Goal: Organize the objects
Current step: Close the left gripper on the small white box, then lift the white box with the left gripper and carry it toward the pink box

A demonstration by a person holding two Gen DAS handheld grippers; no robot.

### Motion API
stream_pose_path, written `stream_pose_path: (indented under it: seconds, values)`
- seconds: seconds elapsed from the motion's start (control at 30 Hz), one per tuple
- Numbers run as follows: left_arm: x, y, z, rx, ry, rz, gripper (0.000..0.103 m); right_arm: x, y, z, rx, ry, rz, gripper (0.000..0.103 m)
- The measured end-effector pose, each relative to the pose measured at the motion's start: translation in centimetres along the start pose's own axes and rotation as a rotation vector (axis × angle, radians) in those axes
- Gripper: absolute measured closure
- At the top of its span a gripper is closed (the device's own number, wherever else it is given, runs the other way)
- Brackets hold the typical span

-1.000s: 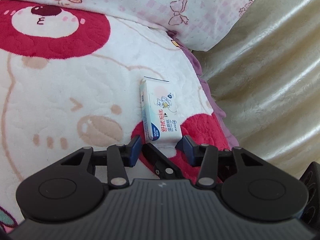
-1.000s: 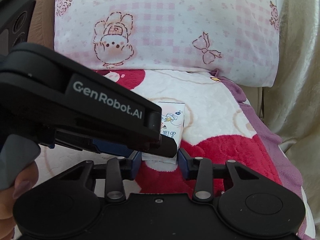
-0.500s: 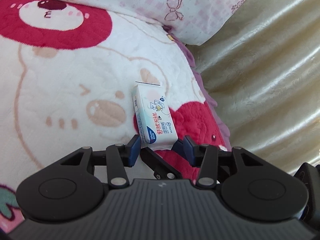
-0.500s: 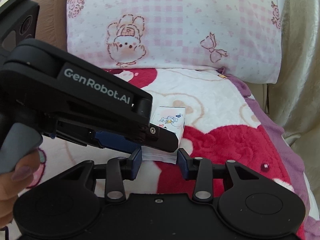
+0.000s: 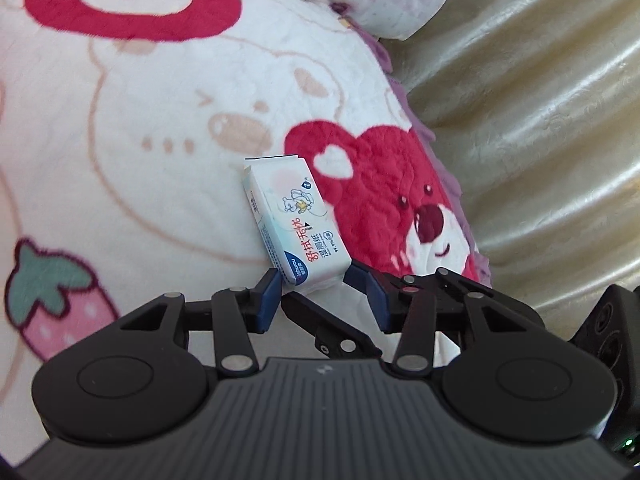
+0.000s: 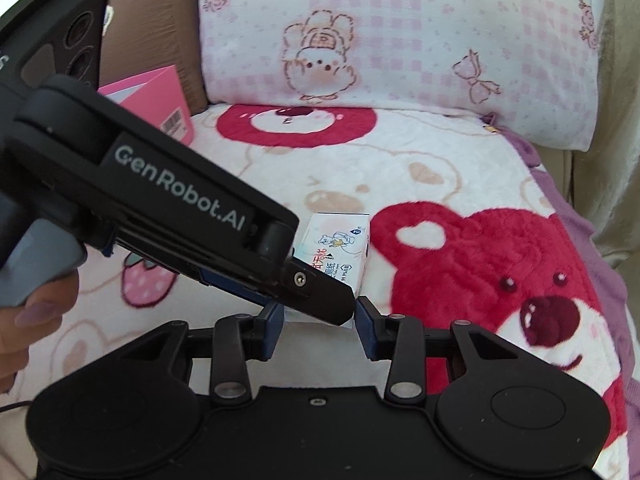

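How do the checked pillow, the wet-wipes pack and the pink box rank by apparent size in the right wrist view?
1. Checked pillow, by far the largest.
2. Pink box and wet-wipes pack: unsure. Both are partly hidden by the left gripper, and the box lies farther off.

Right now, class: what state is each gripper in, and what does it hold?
Left gripper: shut on the wet-wipe pack.
Right gripper: shut on the same pack's near end.
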State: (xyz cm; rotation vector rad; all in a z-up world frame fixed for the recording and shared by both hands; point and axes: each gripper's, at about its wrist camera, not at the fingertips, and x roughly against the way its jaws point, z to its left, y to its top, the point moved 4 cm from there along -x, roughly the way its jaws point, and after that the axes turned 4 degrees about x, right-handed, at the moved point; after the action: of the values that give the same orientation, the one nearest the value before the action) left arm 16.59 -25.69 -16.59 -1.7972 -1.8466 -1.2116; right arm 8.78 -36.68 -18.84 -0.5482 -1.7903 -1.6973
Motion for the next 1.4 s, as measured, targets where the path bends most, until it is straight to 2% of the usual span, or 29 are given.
stream_pose_path:
  seconds: [0.13,0.27,0.47,0.57,0.63,0.7,1.03,1.17,1.4]
  values:
    - [1.2,-1.0,0.1,0.016,0.002,0.032,0.057,1.2,-0.1,0.5,-0.085,0.045,0.026,0.059]
    - [1.3,-1.4,0.4,0.011,0.014,0.05,0.057,1.1,-0.4,1.3,-0.044,0.055,0.046,0.059]
    - [1.5,-0.6,2.1,0.048,0.11,-0.035,0.059,1.0,-0.3,2.2,-0.028,0.075,0.051,0.055]
    - [1.1,0.0,2.7,0.077,0.085,-0.042,0.066,1.2,-0.1,2.8,-0.003,0.07,0.047,0.051]
    - [0.8,0.2,2.8,0.071,0.082,-0.05,0.075,0.8,0.0,2.8,-0.003,0.058,0.058,0.051]
    - [0.6,0.2,2.7,0.069,0.08,-0.054,0.076,0.4,0.0,2.6,-0.008,0.047,0.067,0.05]
    - [-0.1,-0.1,3.0,0.063,0.081,-0.086,0.076,-1.8,-0.3,1.9,-0.034,-0.001,0.101,0.049]
    - [0.3,-0.3,2.9,0.073,0.06,-0.084,0.076,-1.5,-0.1,2.9,-0.001,-0.022,0.102,0.049]
    - [0.9,-0.9,2.7,0.085,0.046,-0.059,0.073,-0.6,-0.1,3.1,-0.017,-0.002,0.11,0.05]
